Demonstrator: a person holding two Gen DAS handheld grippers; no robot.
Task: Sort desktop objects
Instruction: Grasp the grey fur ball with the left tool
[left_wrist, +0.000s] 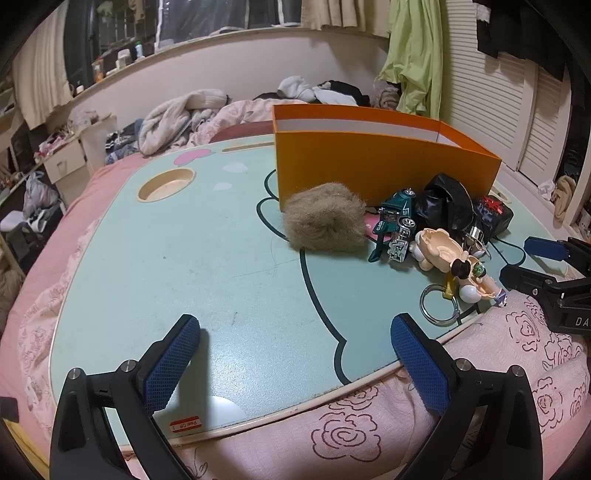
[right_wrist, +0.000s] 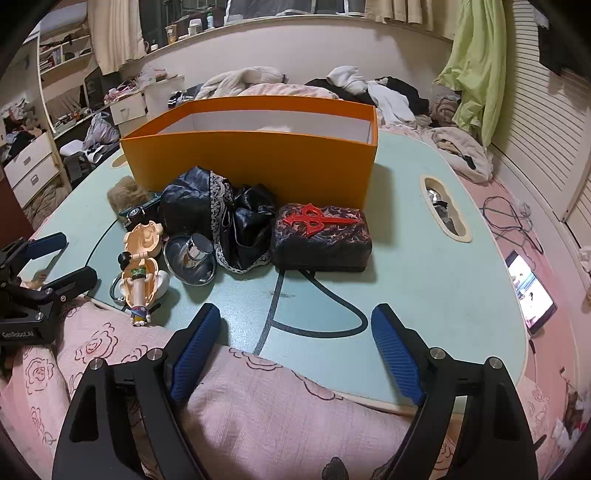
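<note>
Left claw (left_wrist: 295, 332) and right claw (right_wrist: 295, 325): jaws apart, holding nothing. Orange box (right_wrist: 258, 162) stands at 12 o'clock on the worktop (right_wrist: 424, 258). Toys cluster against its near wall.

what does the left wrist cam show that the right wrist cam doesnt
Only the left wrist view shows the round cup recess and the metal key ring. Only the right wrist view shows the phone lying on the bedding and the oval slot. Both show the orange box, the black case with a red emblem, and both open grippers.
</note>
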